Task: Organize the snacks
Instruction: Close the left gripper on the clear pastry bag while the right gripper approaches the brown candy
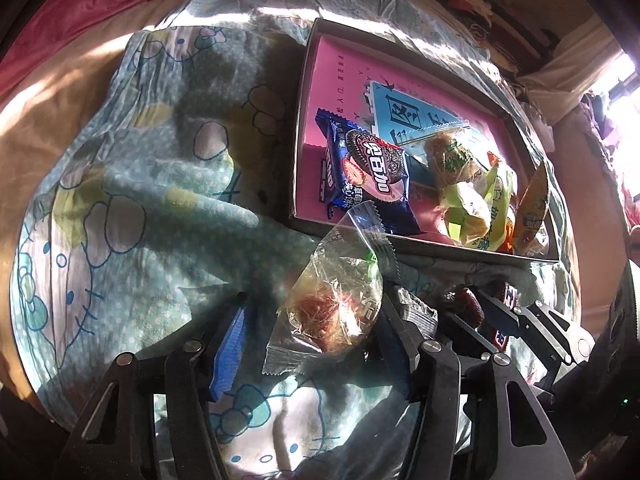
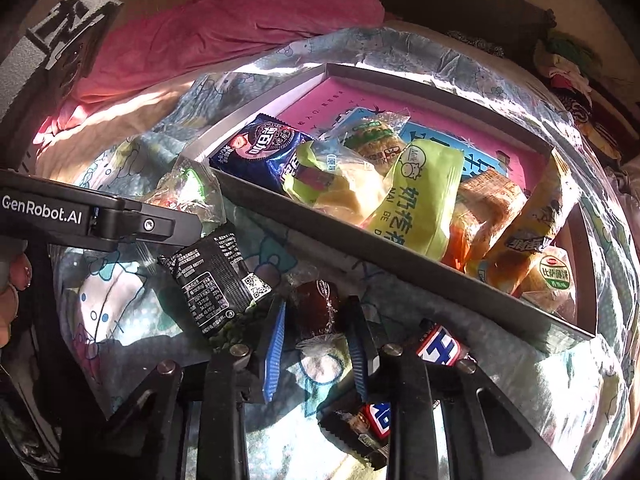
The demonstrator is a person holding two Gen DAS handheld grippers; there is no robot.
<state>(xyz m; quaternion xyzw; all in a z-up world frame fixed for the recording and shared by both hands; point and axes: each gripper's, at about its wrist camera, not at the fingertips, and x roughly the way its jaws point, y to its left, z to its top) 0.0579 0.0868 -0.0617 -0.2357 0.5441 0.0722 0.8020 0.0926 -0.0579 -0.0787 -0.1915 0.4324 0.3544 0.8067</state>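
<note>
While the shallow grey cardboard box with a pink bottom [image 2: 304, 236] lies far and to the right, the dark red candy in clear wrap [image 2: 316, 312] is grasped across its long axis by the right gripper [image 2: 318, 344]. A crumpled clear bag with red snack [image 1: 336, 304] is clamped between the fingers of the left gripper [image 1: 312, 320], on the bed beside the box.

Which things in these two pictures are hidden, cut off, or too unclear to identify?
- Left wrist view: the black packet lies mostly behind the clear-wrapped snack and a finger of the left gripper.
- Right wrist view: the blue-and-white bar is partly covered by the linkage of the right gripper.
- Both views: the box floor print is covered by snacks.
- Right wrist view: the hand is cut by the left edge.
</note>
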